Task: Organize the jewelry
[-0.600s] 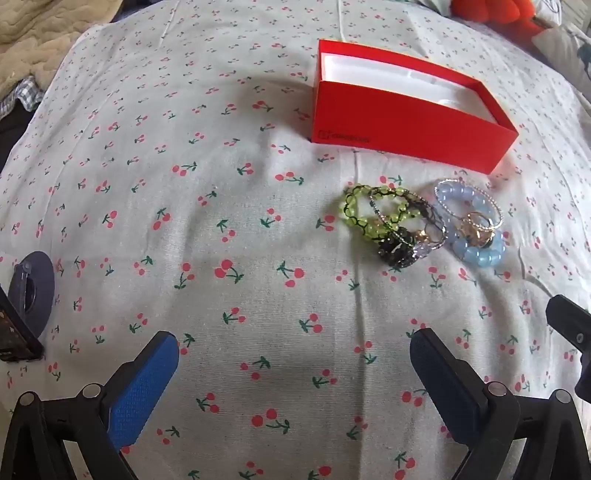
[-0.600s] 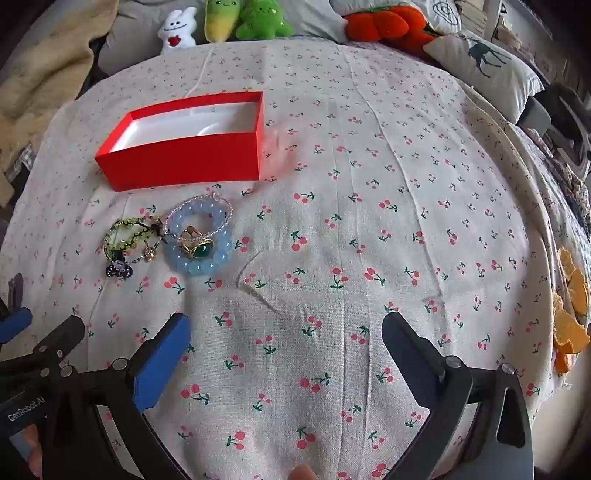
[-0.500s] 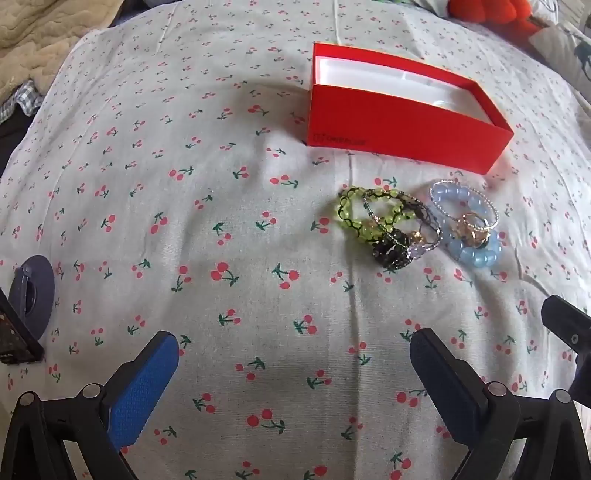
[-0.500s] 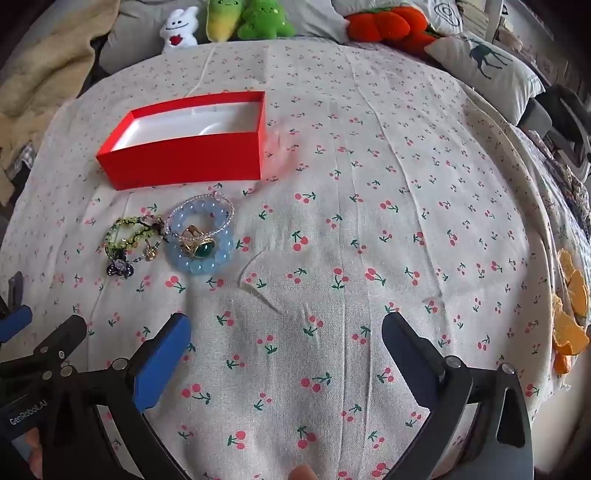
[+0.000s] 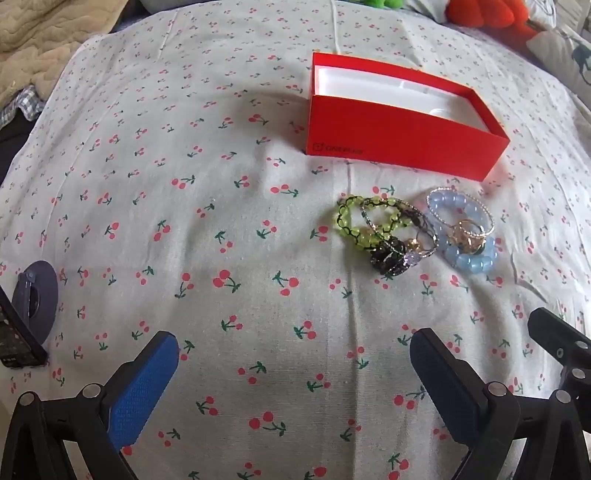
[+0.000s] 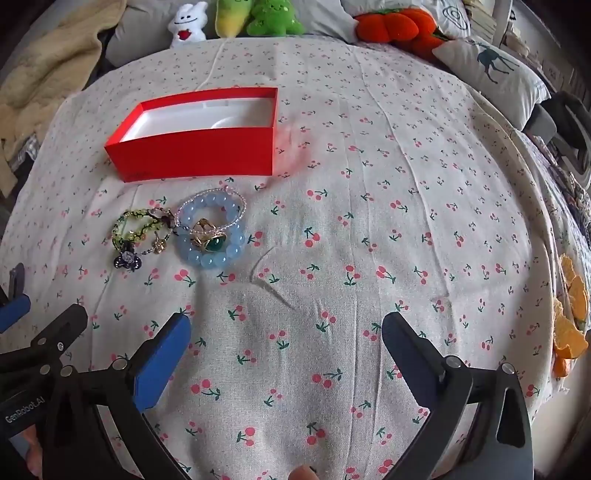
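Left gripper [image 5: 293,354] has edged closer, jewelry pile [image 5: 413,232] now at its 1 o'clock before the red box [image 5: 399,144]; right gripper [image 6: 286,338] steady. Both jaws wide, empty — approach beginning.

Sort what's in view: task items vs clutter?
Task items:
- red box, open, nothing in it
- blue bead bracelet with gold ring inside
- green bead bracelet
- both grippers, open: left, right

Clutter:
- plush toys
- deer pillow
- beige blanket
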`<action>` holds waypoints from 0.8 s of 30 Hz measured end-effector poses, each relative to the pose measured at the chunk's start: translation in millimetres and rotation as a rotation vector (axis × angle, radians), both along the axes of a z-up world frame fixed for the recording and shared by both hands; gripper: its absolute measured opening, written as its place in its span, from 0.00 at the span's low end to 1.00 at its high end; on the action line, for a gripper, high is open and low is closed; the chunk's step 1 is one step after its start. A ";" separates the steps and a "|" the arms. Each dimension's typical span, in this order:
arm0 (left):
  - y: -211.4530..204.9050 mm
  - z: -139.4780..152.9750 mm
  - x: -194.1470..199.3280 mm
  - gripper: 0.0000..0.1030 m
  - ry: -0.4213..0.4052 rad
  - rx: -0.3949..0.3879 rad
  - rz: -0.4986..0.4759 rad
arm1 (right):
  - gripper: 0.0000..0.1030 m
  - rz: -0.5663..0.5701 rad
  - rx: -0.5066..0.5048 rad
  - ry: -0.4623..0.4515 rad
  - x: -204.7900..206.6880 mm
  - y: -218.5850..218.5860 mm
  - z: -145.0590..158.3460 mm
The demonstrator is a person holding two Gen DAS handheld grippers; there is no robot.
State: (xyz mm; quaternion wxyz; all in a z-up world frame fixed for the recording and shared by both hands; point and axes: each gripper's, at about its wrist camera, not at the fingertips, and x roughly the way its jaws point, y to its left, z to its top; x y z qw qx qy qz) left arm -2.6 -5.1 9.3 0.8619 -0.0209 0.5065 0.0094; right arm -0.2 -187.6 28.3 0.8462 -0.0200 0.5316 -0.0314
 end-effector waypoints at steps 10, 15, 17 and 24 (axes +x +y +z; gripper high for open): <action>-3.7 2.0 -1.1 1.00 -0.007 0.005 -0.002 | 1.00 -0.005 0.003 0.000 0.1 -1.9 1.0; -5.3 2.8 -1.8 1.00 -0.011 0.007 -0.006 | 1.00 -0.006 0.008 0.000 0.2 -2.9 2.0; -5.9 3.3 -1.9 1.00 -0.011 0.007 -0.007 | 1.00 -0.005 0.008 -0.001 0.1 -2.8 2.2; -6.5 3.9 -3.3 1.00 -0.017 0.011 -0.005 | 1.00 -0.004 0.008 0.001 0.0 -2.0 2.0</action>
